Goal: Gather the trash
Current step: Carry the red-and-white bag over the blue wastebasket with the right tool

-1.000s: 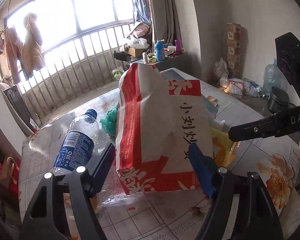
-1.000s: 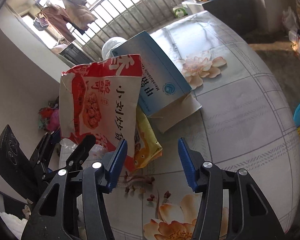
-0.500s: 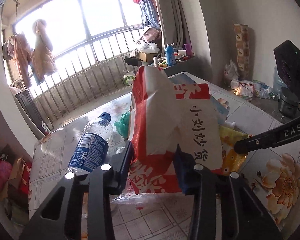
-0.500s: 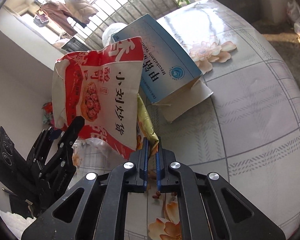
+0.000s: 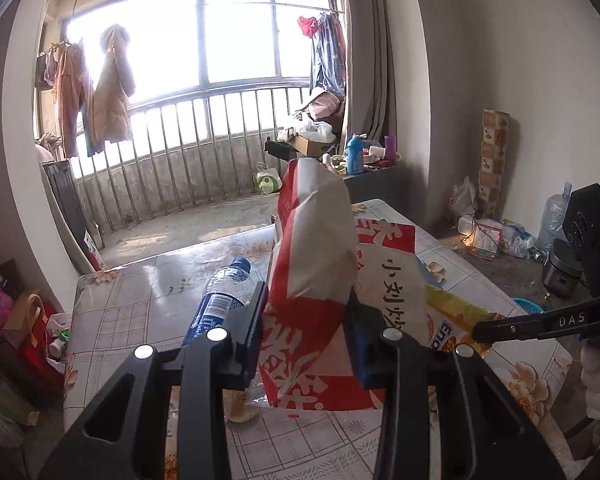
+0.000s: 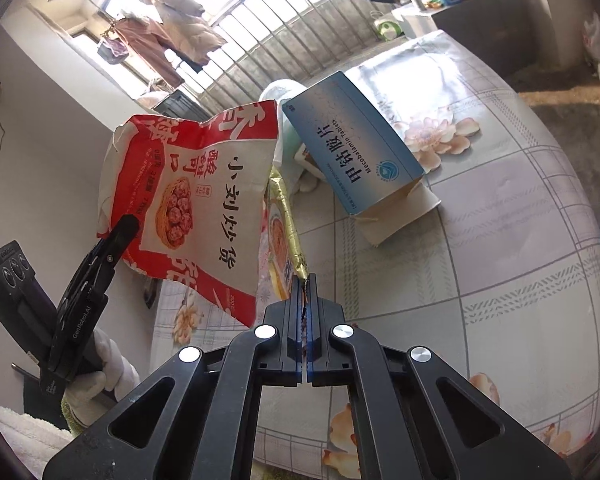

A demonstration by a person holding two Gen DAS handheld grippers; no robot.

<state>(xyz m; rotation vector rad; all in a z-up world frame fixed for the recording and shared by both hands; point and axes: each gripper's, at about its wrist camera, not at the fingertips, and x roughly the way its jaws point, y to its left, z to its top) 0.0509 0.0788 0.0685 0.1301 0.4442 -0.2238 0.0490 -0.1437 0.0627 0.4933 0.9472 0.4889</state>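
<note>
Left gripper [image 5: 306, 332] is clamped on the red-and-white snack bag [image 5: 320, 280], pads pressing both sides of its lower part w/ the paper crumpled between them; its jaws have just been closing in on the bag. Bag is off the desk [image 5: 140, 300], held upright: long axis roughly vertical, open torn top pointing up toward the window, bottom edge hanging free above the floral cover. In the right wrist view the same bag [image 6: 188, 204] tilts a bit, printed face toward that camera, top edge leaning up and right.

Right gripper [image 6: 305, 296] is fully closed, pinching the gold edge of the yellow wrapper [image 6: 290, 220]. Wrapper is a thin strip seen edge-on there, long axis running from the gripper tips up and away, just behind the bag's lower corner. In the left view the yellow wrapper [image 5: 452, 320] pokes out to the right of the bag, w/ the right gripper's tip at its end.

Blue medicine box [image 6: 356, 156] lies on the desk beyond, one end flap open toward the camera. Water bottle [image 5: 220, 300] lies on its side left of the bag, blue cap pointing toward the window. White-gloved hand [image 6: 100, 368] grips the left handle.
</note>
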